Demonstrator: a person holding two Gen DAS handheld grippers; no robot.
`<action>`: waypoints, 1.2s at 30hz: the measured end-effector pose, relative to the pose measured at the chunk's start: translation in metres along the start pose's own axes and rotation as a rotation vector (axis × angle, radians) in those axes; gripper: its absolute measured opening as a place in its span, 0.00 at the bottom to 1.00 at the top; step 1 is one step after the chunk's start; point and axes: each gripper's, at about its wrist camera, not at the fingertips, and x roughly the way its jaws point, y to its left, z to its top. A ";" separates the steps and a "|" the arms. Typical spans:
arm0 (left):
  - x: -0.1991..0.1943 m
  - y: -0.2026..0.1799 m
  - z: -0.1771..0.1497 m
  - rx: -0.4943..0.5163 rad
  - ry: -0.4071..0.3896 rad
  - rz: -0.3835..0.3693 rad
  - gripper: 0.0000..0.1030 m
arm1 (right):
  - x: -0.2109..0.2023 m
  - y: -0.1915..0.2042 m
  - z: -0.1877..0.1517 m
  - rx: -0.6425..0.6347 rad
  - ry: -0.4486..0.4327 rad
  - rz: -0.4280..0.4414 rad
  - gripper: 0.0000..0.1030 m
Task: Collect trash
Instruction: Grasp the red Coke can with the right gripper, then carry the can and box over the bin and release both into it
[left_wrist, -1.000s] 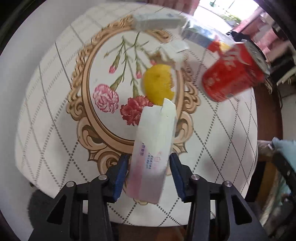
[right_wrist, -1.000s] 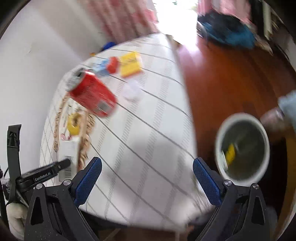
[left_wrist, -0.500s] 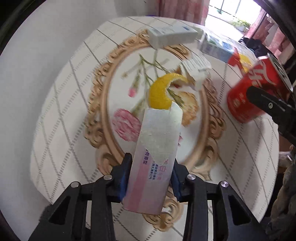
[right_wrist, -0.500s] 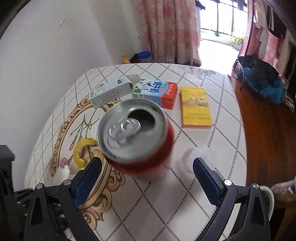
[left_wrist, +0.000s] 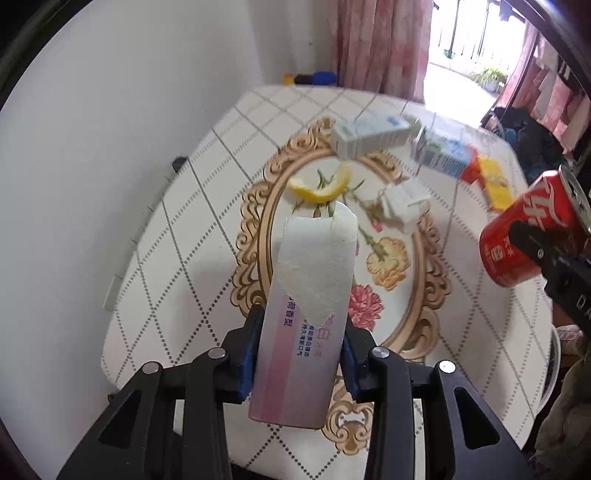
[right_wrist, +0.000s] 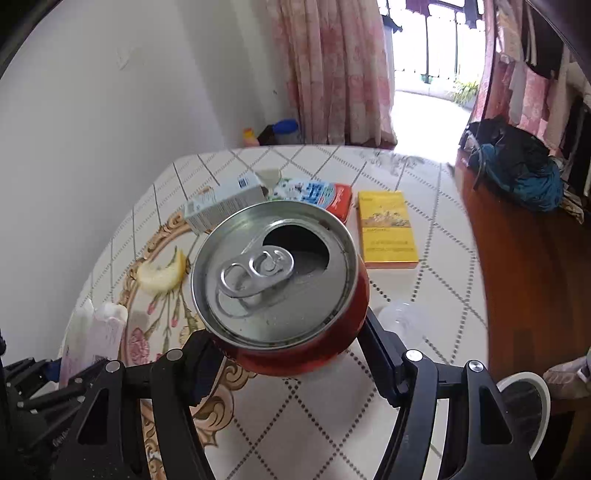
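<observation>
My left gripper (left_wrist: 299, 354) is shut on a torn pink-and-white carton (left_wrist: 310, 295), which it holds tilted above the round table (left_wrist: 177, 258); the same carton shows at the lower left of the right wrist view (right_wrist: 92, 339). My right gripper (right_wrist: 291, 350) has its jaws closing on an opened red soda can (right_wrist: 277, 280), and the fingers touch both of its sides. In the left wrist view the can (left_wrist: 517, 240) hangs at the right edge with a black finger (left_wrist: 546, 254) across it. A lemon peel (left_wrist: 321, 184) and a crumpled white paper (left_wrist: 404, 206) lie on the table.
At the back of the table lie a white carton (right_wrist: 225, 203), a blue-and-red milk carton (right_wrist: 317, 194) and a yellow box (right_wrist: 388, 232). A clear plastic piece (right_wrist: 400, 321) lies right of the can. A white-rimmed bin (right_wrist: 532, 398) stands on the wooden floor, right of the table.
The left gripper closed on the carton and lifted it off the table. The right gripper swung from the bin to the can, and its wide-open jaws closed in around it.
</observation>
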 end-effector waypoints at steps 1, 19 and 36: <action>-0.005 -0.002 0.000 0.001 -0.010 -0.007 0.33 | -0.007 0.000 -0.001 0.002 -0.012 0.000 0.68; -0.128 -0.050 0.015 0.081 -0.230 -0.212 0.33 | -0.166 -0.040 -0.031 0.100 -0.252 0.019 0.68; -0.095 -0.295 -0.016 0.346 0.082 -0.640 0.33 | -0.256 -0.255 -0.117 0.362 -0.210 -0.288 0.68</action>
